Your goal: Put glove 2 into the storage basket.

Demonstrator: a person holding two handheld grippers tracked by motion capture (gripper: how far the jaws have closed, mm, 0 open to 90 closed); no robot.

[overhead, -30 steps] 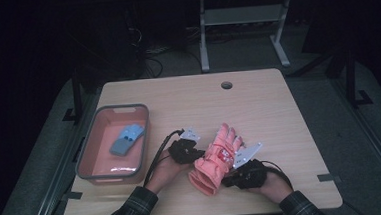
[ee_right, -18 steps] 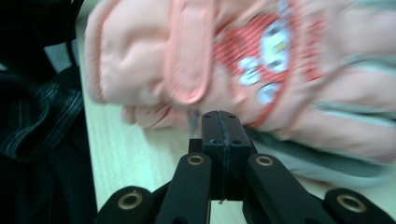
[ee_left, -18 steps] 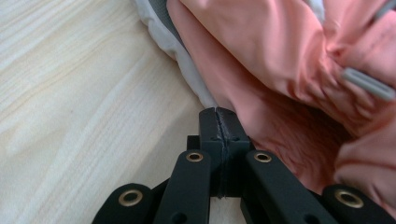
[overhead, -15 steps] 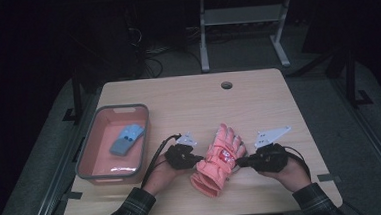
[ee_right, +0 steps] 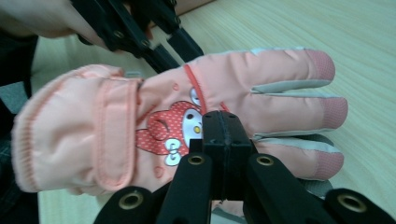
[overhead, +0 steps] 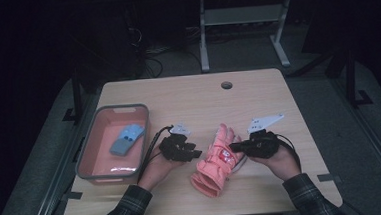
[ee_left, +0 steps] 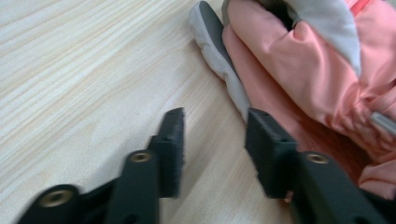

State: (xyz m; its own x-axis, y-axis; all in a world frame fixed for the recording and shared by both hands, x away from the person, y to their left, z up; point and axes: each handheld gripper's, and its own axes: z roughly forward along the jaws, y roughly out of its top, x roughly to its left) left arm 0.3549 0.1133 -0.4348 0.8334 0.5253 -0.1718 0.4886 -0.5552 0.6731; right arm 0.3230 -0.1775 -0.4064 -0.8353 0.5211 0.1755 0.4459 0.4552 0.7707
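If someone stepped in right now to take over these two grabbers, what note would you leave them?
Left gripper: jaws apart, just been opening, nothing between them; it sits on the table just left of the pink glove.
Right gripper: jaws shut, at the glove's right edge; whether it pinches fabric I cannot tell.
Glove: lies on the table, fingers pointing away from the person.
Bin: at the table's left, with a blue item inside.
Done: glove is out on the table.
Left: probably moving the glove to the bin.

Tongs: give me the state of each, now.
Left tongs: just opened, empty, beside the glove.
Right tongs: shut, apparently pinching the glove's edge.
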